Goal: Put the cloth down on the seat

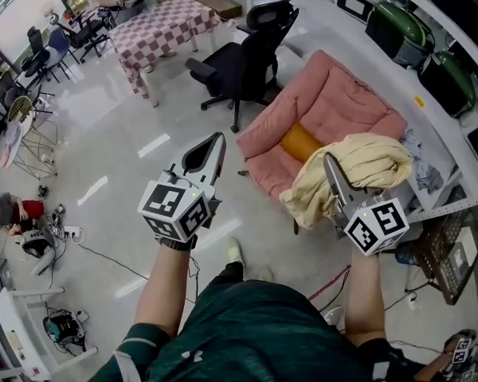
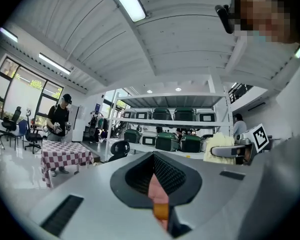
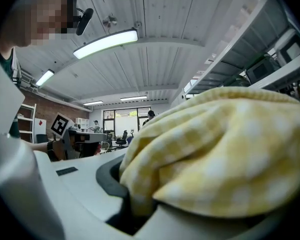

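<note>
Nearest the person, the left tongs (image 1: 213,143) are raised over the floor, their jaws drawn close together with nothing between them. In the left gripper view only a thin slit shows, with pink and orange beyond it.

To the right, the right tongs (image 1: 331,165) are clamped on the yellow checked cloth (image 1: 368,162), which hangs in a bunched heap at the near right edge of the pink seat (image 1: 334,94). The carry looks about over and the setting-down not yet begun.

I judge the next move calls for taking the bundle left and farther over the seat's open pad, near the orange cushion (image 1: 300,142), lowering until the fabric's weight rests there, then parting the jaws. The free left tongs could flatten it.

Folds cover the right jaw tips, so how deep the bite goes is unclear. The cloth (image 3: 215,154) fills the right gripper view, hiding the seat from it. Whether the hanging end already touches the seat I cannot tell. The seat's near right corner is hidden behind the cloth.
</note>
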